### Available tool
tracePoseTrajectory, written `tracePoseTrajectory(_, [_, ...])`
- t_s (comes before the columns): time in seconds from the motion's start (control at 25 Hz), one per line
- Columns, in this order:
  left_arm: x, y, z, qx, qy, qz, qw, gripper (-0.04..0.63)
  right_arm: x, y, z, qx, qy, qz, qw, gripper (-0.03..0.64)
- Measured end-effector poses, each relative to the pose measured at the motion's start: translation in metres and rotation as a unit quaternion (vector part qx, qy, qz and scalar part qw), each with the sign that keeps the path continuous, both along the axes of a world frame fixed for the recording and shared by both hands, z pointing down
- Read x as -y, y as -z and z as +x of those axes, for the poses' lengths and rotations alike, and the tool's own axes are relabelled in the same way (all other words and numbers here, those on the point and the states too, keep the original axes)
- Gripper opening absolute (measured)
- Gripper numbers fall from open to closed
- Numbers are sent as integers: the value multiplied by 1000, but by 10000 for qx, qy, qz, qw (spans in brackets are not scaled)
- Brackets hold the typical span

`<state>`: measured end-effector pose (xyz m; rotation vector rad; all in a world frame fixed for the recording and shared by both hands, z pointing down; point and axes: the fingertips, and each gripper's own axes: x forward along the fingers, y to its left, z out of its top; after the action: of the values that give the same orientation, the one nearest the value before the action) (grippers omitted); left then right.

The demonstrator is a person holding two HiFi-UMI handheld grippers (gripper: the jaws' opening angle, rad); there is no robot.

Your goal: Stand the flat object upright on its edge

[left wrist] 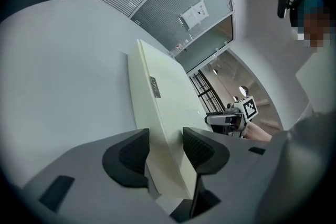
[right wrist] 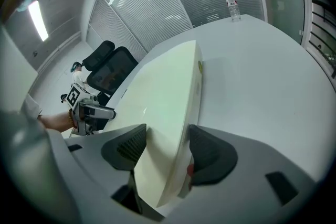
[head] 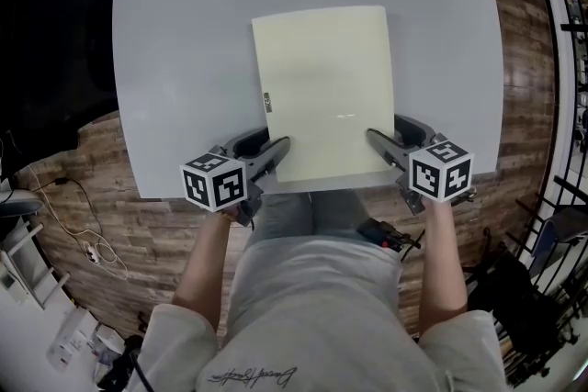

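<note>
A pale yellow flat board [head: 322,87] lies on the grey table [head: 184,32], its near edge at the table's front rim. A small label sits at its left side. My left gripper [head: 274,142] is at the board's near left corner. In the left gripper view the board [left wrist: 157,107] runs between the jaws of the left gripper [left wrist: 166,144], and both pads lie against it. My right gripper [head: 384,131] is at the near right corner. Its own view shows the right gripper [right wrist: 168,141] with its pads closed on the board [right wrist: 168,92] in the same way.
A clear water bottle [right wrist: 231,3] stands at the table's far side. A black office chair [head: 46,60] stands left of the table. Cables [head: 83,234] lie on the wooden floor at the lower left. The person sits at the table's front edge.
</note>
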<state>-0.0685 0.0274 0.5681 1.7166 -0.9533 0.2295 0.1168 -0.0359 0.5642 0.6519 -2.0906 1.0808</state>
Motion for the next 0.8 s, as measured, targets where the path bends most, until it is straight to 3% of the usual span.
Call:
tracePoseTrajectory(0.28, [1,5,-2,114,-41,122,9999,209,2,6,-3,31,70,145,9999,270])
tracePoseTrajectory(0.8, [28,39,-17,364,-103,701,9968,208,27,39,-16,218,109,609,9978,266])
